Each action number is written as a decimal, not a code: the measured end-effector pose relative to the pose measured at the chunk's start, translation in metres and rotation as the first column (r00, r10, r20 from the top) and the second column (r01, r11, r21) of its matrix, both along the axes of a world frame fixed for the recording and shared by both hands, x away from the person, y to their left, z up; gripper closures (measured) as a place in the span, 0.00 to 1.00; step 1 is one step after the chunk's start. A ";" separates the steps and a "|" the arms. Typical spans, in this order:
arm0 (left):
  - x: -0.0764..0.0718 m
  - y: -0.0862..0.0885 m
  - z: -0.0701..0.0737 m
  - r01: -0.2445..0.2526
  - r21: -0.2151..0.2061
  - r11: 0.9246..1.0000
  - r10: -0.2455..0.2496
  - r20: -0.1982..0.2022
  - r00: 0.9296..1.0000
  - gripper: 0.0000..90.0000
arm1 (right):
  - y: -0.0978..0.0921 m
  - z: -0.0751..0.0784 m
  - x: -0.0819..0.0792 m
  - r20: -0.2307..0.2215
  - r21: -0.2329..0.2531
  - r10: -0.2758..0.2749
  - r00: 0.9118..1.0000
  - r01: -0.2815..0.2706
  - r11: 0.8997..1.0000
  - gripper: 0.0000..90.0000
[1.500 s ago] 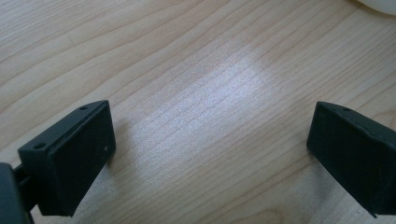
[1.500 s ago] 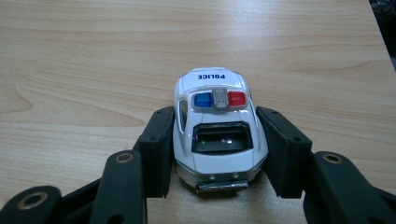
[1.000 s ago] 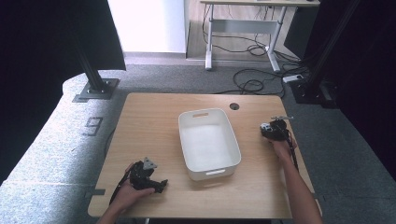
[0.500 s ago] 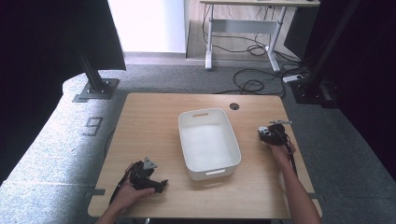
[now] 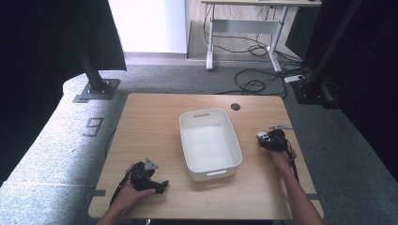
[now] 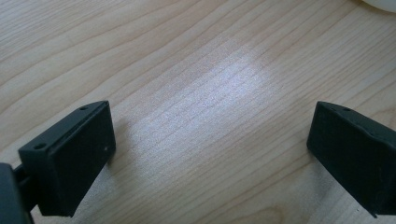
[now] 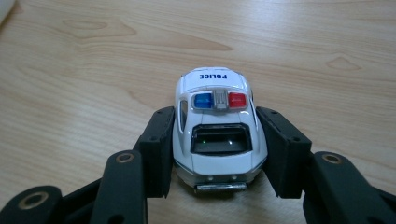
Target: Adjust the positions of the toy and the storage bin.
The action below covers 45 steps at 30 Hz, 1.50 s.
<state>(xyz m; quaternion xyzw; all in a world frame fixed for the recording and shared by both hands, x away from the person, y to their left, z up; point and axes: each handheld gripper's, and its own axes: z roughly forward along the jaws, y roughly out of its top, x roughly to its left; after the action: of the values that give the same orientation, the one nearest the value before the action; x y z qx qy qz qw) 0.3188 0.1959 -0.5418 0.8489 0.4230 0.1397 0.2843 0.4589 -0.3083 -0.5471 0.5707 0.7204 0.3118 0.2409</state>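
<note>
Your right gripper (image 7: 219, 149) is closed on the toy police car (image 7: 217, 126): the two black jaws press its sides, near the rear. The car is white, with a blue and a red light on the roof and the word POLICE on the hood. In the high view your right gripper (image 5: 272, 140) is at 3 o'clock from the white plastic tub (image 5: 210, 144), near it but apart. Your left gripper (image 6: 210, 154) is wide open and holds nothing, over the bare wooden table (image 6: 196, 70); it is at 8 o'clock from the tub.
</note>
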 end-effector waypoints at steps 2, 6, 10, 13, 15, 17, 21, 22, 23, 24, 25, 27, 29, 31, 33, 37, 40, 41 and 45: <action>0.000 0.000 0.000 -0.002 0.000 1.000 0.002 0.000 1.000 0.01 | 0.002 0.000 -0.003 0.000 0.008 -0.002 1.000 0.002 1.000 0.55; -0.001 0.000 0.000 -0.002 0.001 1.000 0.002 0.000 1.000 0.01 | 0.006 0.001 -0.011 -0.008 0.002 0.015 1.000 -0.015 1.000 0.55; -0.001 0.000 0.000 -0.003 0.002 1.000 0.003 0.000 1.000 0.01 | 0.010 0.001 -0.020 -0.005 -0.005 0.032 0.999 -0.032 0.999 0.55; -0.001 0.000 0.000 -0.005 0.002 1.000 0.005 -0.001 1.000 0.01 | 0.008 0.002 -0.026 -0.015 0.016 0.027 1.000 -0.027 1.000 0.55; -0.001 0.000 0.000 -0.006 0.001 1.000 0.006 0.000 1.000 0.01 | 0.008 0.002 -0.030 -0.017 0.018 0.031 0.999 -0.030 0.999 0.55; -0.001 0.000 0.000 -0.006 0.002 1.000 0.006 -0.001 1.000 0.01 | 0.007 0.003 -0.034 -0.015 0.031 0.034 0.999 -0.033 0.999 0.55; -0.001 0.000 0.000 -0.008 0.002 1.000 0.008 -0.002 1.000 0.01 | 0.009 0.003 -0.042 -0.015 0.042 0.047 0.999 -0.047 0.998 0.55; -0.001 0.000 0.000 -0.008 0.002 1.000 0.008 -0.002 1.000 0.01 | 0.010 0.004 -0.043 -0.016 0.043 0.049 0.999 -0.048 0.998 0.55; -0.001 0.000 0.000 -0.008 0.002 1.000 0.008 -0.002 1.000 0.01 | 0.012 0.005 -0.045 -0.011 0.043 0.055 0.998 -0.054 0.998 0.55; -0.001 0.000 0.000 -0.008 0.003 1.000 0.008 -0.002 1.000 0.01 | 0.013 0.005 -0.048 -0.007 0.046 0.060 0.998 -0.059 0.997 0.55; -0.001 0.000 0.000 -0.007 0.003 1.000 0.007 -0.002 1.000 0.01 | 0.015 0.005 -0.050 -0.006 0.050 0.065 0.998 -0.064 0.997 0.55; -0.001 0.000 0.000 -0.008 0.003 1.000 0.008 -0.003 1.000 0.01 | 0.020 0.005 -0.054 -0.006 0.051 0.081 0.997 -0.080 0.995 0.55; -0.002 0.000 0.001 -0.008 0.005 1.000 0.008 -0.003 1.000 0.01 | 0.026 0.006 -0.057 -0.008 0.042 0.090 0.996 -0.089 0.995 0.55; -0.002 0.000 0.001 -0.009 0.005 1.000 0.009 -0.003 1.000 0.01 | 0.029 0.006 -0.059 -0.013 0.038 0.090 0.996 -0.089 0.995 0.55; -0.003 0.001 0.001 -0.006 0.006 1.000 0.006 -0.004 1.000 0.01 | 0.031 0.006 -0.061 -0.016 0.045 0.090 0.996 -0.089 0.995 0.55; -0.003 0.001 0.001 -0.005 0.006 1.000 0.005 -0.004 1.000 0.01 | 0.034 0.007 -0.067 -0.019 0.055 0.094 0.995 -0.093 0.994 0.55; -0.003 0.001 0.001 -0.004 0.007 1.000 0.004 -0.005 1.000 0.01 | 0.037 0.007 -0.071 -0.018 0.045 0.095 0.995 -0.094 0.995 0.55; -0.003 0.001 0.001 -0.005 0.007 1.000 0.005 -0.005 1.000 0.01 | 0.038 0.006 -0.071 -0.020 0.044 0.092 0.996 -0.091 0.995 0.55; -0.003 0.001 0.001 -0.003 0.008 1.000 0.003 -0.006 1.000 0.01 | 0.039 0.005 -0.075 -0.022 0.032 0.092 0.996 -0.091 0.995 0.55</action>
<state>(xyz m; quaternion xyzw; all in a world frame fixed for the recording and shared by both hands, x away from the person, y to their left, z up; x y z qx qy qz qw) 0.3155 0.1971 -0.5409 0.8498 0.4247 0.1393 0.2794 0.3838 -0.2689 -0.5421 0.5445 0.7437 0.3266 0.2091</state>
